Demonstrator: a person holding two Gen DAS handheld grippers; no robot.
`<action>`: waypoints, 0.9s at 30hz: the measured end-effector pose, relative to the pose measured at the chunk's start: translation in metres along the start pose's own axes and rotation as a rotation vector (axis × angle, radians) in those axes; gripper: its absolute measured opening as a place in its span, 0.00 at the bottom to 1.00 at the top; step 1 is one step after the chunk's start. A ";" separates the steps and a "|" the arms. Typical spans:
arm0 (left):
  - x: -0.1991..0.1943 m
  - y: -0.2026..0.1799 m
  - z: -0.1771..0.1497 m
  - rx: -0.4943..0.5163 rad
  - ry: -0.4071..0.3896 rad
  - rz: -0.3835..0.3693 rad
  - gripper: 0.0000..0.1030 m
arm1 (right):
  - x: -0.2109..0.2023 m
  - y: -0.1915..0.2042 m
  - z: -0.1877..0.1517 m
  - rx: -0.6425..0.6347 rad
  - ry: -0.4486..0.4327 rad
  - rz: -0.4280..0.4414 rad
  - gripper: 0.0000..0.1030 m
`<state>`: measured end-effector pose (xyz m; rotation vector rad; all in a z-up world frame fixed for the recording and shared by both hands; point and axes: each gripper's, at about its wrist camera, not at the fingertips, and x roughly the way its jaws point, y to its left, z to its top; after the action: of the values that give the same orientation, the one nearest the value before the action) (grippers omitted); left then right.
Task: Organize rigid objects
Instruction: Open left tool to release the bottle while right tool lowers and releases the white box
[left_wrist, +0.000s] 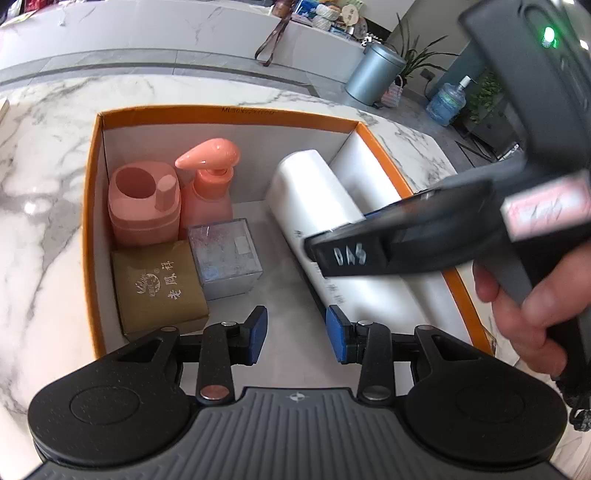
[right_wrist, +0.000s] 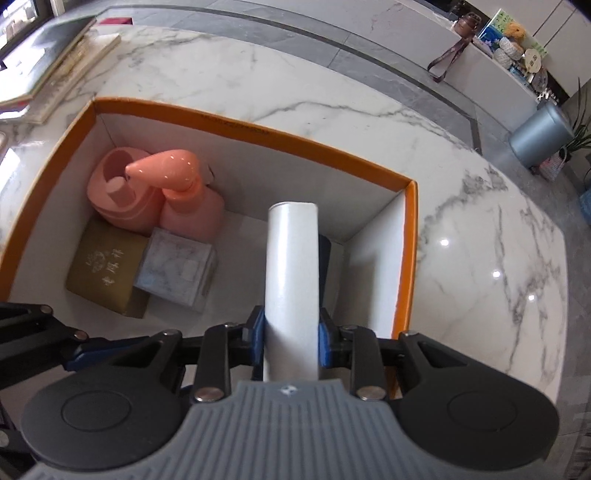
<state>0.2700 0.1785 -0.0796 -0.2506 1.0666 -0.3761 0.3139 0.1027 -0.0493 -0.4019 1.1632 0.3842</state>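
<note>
1. One white cylinder sits clamped between the blue pads of the right gripper, its long body running forward from the jaws and angled down into the orange-rimmed box; from the left wrist view it slants along the box's right-hand wall, and whether its far end touches the floor cannot be told.

2. Ahead and to the left of that gripper, four items are already packed together in the box's far left corner: a pink pump bottle, a pink holder cup just behind it, a brown gift box and a silvery clear-topped box side by side in front.

3. Hanging over the near edge of the box, the left gripper holds nothing, its blue-padded jaws parted to a moderate gap, with bare box floor directly ahead of them.

4. Beyond the box on every side lies white marble tabletop, where no loose items waiting to be packed can be seen; a stack of books rests far to the left of the right gripper.

5. Judged from this, the tidy-up looks close to finished: four pieces stowed, the cylinder partway in and not yet released, with the right half of the box open to receive it.
</note>
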 end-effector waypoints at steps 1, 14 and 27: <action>-0.001 0.000 0.000 0.010 0.002 0.001 0.43 | -0.003 -0.004 0.001 0.035 -0.003 0.043 0.28; -0.008 -0.006 0.001 0.079 0.006 0.036 0.43 | 0.008 -0.002 0.010 0.116 -0.026 0.143 0.29; 0.014 -0.043 -0.018 0.236 0.057 0.026 0.57 | -0.025 -0.014 -0.024 -0.183 -0.029 0.109 0.28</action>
<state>0.2529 0.1333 -0.0829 -0.0162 1.0702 -0.4840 0.2928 0.0767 -0.0330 -0.4915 1.1281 0.5929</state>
